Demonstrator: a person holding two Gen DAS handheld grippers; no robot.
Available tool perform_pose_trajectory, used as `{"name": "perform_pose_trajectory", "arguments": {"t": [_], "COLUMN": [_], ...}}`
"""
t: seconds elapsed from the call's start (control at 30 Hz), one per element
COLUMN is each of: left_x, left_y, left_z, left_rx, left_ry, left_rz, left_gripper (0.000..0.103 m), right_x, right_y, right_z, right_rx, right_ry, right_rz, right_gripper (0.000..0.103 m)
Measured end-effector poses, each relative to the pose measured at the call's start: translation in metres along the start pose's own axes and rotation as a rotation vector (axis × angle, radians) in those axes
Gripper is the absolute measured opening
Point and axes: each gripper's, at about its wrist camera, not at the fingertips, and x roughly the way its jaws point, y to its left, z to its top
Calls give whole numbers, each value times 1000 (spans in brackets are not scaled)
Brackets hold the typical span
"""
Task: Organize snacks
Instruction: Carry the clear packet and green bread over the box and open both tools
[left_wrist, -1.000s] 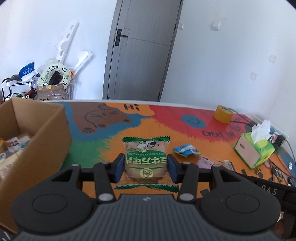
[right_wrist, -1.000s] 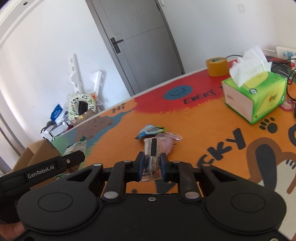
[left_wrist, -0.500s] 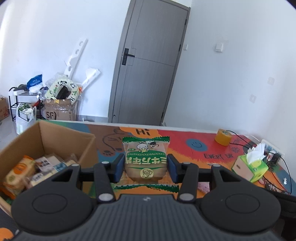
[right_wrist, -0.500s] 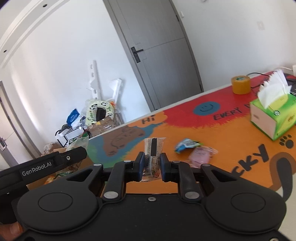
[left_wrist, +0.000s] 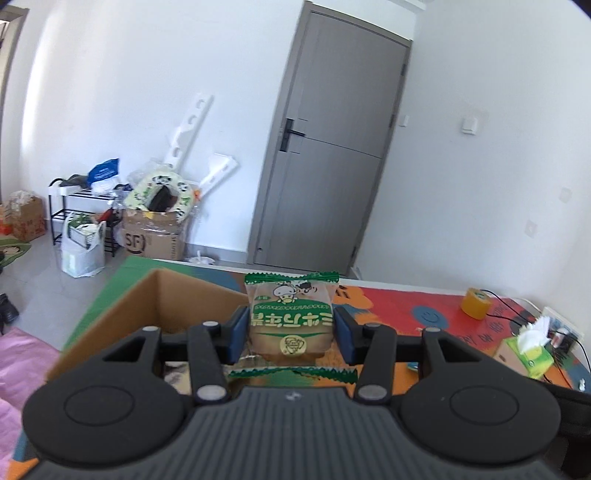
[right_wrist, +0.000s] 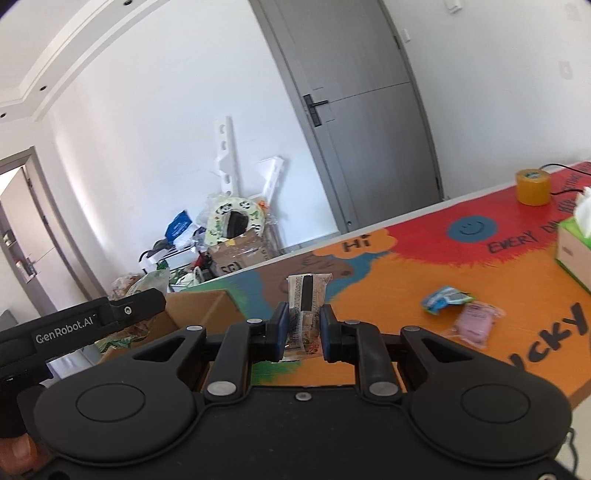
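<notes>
My left gripper (left_wrist: 290, 334) is shut on a green and clear snack packet (left_wrist: 291, 317) and holds it raised over the near right part of an open cardboard box (left_wrist: 159, 295). My right gripper (right_wrist: 303, 330) is shut on a narrow snack packet with a black stripe (right_wrist: 306, 306), held above the table to the right of the same box (right_wrist: 207, 310). A blue snack packet (right_wrist: 445, 298) and a pink one (right_wrist: 474, 323) lie on the colourful table mat (right_wrist: 388, 291). The left gripper's body (right_wrist: 85, 325) shows at the left of the right wrist view.
A green tissue box (left_wrist: 528, 352) (right_wrist: 574, 251) and a yellow tape roll (left_wrist: 475, 303) (right_wrist: 532, 186) sit at the table's right end with cables. Beyond the table are a grey door (left_wrist: 332, 166), a cluttered box and a shelf (left_wrist: 147, 221).
Both grippers rose and swung left with their packets. The left one now sits over the box; the right one has neared the box's right side.
</notes>
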Motion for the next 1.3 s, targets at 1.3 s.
{"name": "perform_pose_trajectory", "arguments": {"t": [1.3], "left_x": [-22], "left_y": [111], "left_z": [4], "left_rx": [-167], "left_ry": [60], "left_rz": [176], "left_gripper": [72], "right_x": [46], "right_y": [135], "right_z": [-20], "right_rx": [-121], "right_ry": [133], "right_rz": [248], "right_gripper": [43]}}
